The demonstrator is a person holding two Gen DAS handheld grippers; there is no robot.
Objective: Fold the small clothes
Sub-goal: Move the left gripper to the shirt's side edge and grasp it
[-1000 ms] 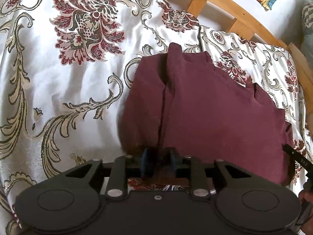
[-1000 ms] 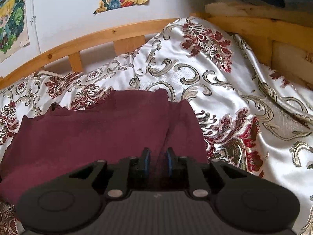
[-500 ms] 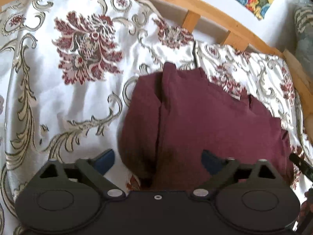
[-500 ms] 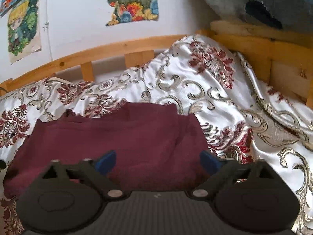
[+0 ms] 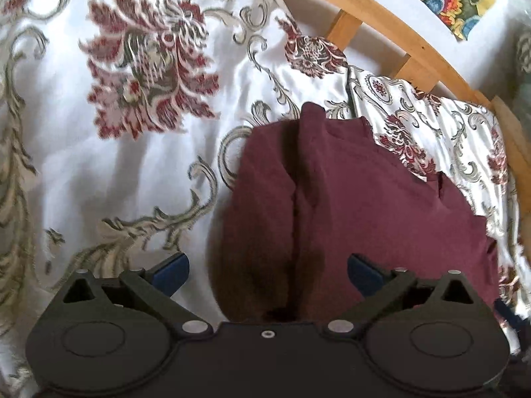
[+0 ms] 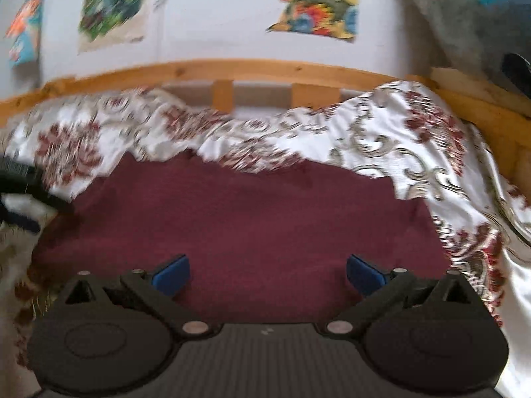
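A maroon garment lies folded on a floral bedspread, with a lengthwise fold down its left part. My left gripper hovers over its near edge; the jaws are opening wide, and the blue pads touch no cloth. In the right wrist view the same garment spreads flat across the middle. My right gripper stands open above it, holding nothing. A dark blurred shape at the left edge looks like the other gripper.
A wooden bed rail curves behind the bedspread, seen too as the rail in the right wrist view. Colourful pictures hang on the white wall. A grey pillow lies at the upper right. The bedspread bunches in folds behind the garment.
Both grippers let go of the garment's near edge and spread wide. Both drew back from the garment, and the right one swung sideways, so more of the wall shows.
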